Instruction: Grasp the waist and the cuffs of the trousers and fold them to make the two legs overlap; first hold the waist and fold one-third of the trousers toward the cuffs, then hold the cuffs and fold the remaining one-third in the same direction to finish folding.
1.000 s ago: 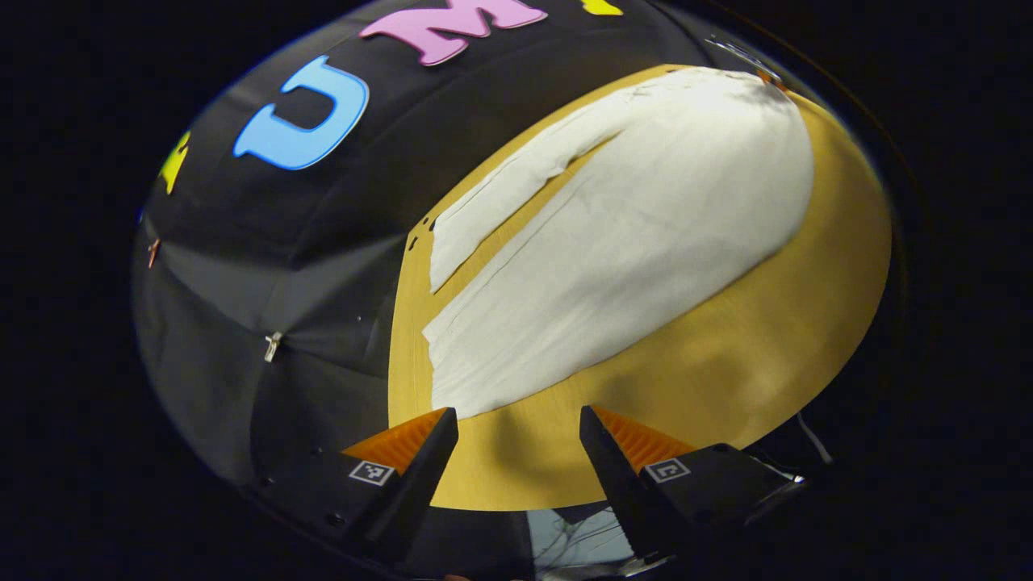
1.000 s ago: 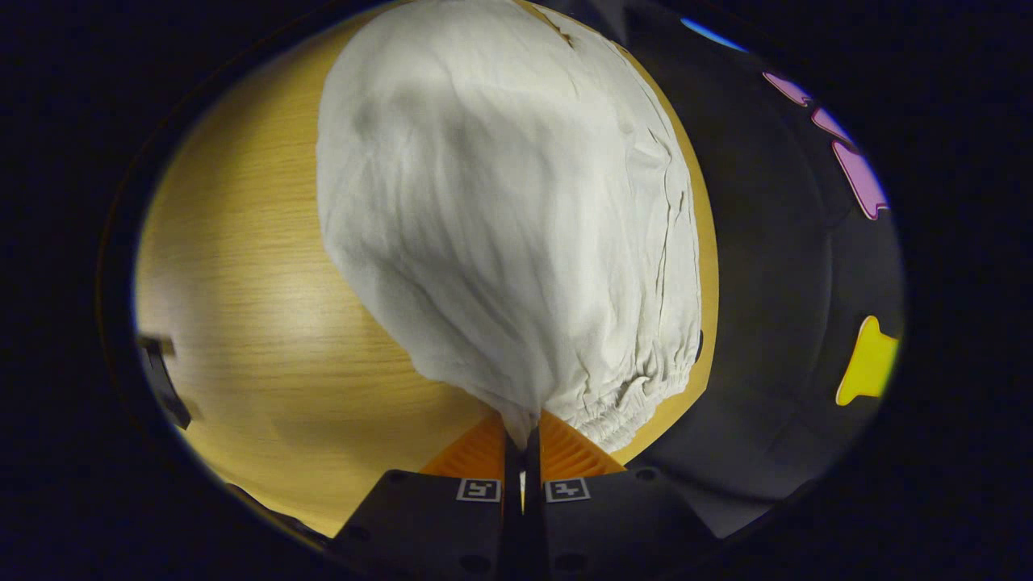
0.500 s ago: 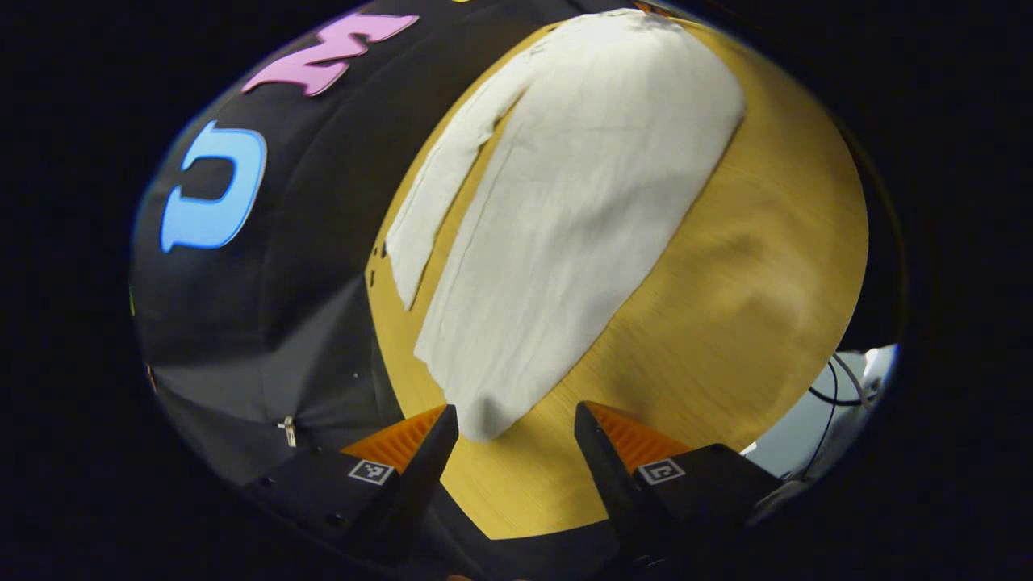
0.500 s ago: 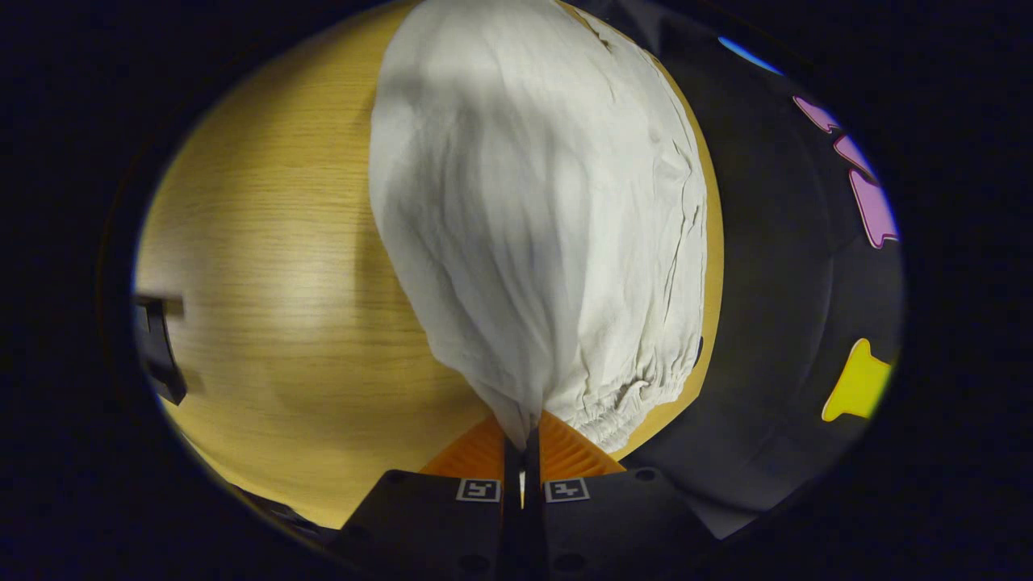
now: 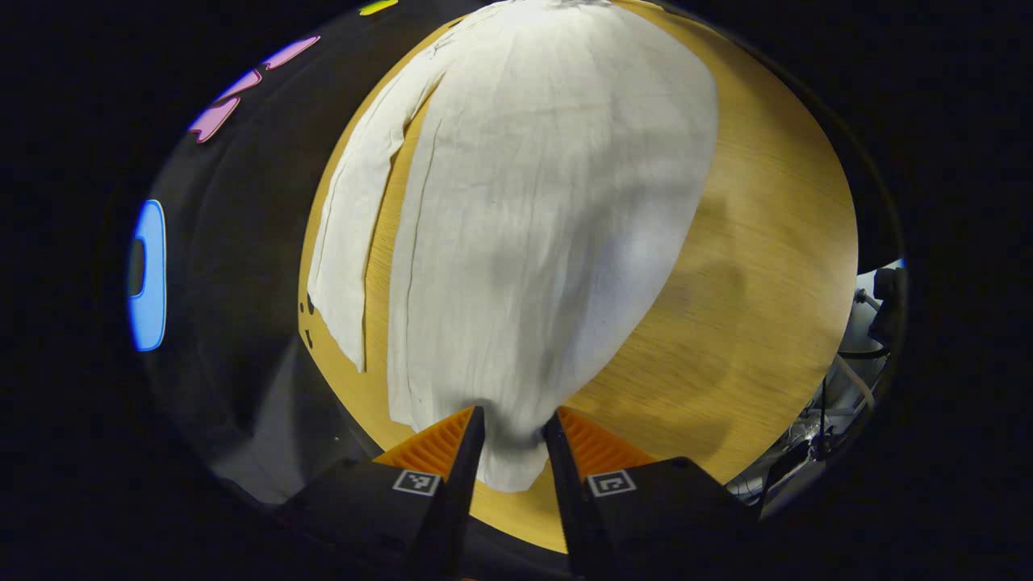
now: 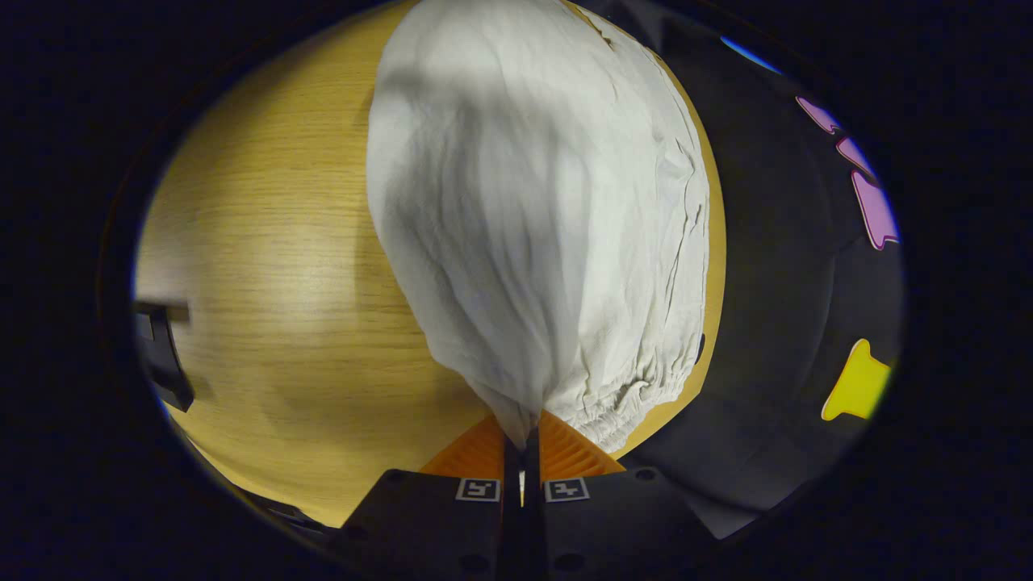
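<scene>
wooden table [image 5: 767,266], black cloth wall [image 6: 791,266]

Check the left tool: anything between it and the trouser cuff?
Nothing visible. The cuff already lies between the left tool's fingers, which are not yet closed on it. The right tool is shut on the waist. Bare table beside the trousers.
</scene>
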The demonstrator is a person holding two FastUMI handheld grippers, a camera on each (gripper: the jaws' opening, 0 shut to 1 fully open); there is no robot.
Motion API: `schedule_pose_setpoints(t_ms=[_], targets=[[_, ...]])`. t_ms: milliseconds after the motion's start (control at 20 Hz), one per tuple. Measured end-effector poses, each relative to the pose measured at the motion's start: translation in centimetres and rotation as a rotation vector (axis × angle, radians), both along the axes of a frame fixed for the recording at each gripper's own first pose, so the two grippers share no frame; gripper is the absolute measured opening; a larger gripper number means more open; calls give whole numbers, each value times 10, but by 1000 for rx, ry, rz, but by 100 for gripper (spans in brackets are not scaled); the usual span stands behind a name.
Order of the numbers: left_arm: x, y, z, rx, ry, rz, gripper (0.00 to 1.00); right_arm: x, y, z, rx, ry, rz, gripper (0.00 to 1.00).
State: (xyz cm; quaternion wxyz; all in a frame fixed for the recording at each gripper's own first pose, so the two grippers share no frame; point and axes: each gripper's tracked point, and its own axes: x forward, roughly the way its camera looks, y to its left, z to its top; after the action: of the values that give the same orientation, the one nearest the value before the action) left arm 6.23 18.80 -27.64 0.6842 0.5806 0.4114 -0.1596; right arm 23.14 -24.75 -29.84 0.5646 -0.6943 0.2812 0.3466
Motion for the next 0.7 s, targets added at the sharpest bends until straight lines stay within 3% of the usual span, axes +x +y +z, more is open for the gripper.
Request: schedule_pose_setpoints(t_ms=[250,450,700], targets=[[7,4,-3,20,-39,27,15,1,1,1,35,0,-28,5],[11,4,-4,-33,-86,92,6,5,2,9,77,-19,-64,5],[14,-1,5,-105,-164,175,6,16,4,37,185,-75,-151,5]])
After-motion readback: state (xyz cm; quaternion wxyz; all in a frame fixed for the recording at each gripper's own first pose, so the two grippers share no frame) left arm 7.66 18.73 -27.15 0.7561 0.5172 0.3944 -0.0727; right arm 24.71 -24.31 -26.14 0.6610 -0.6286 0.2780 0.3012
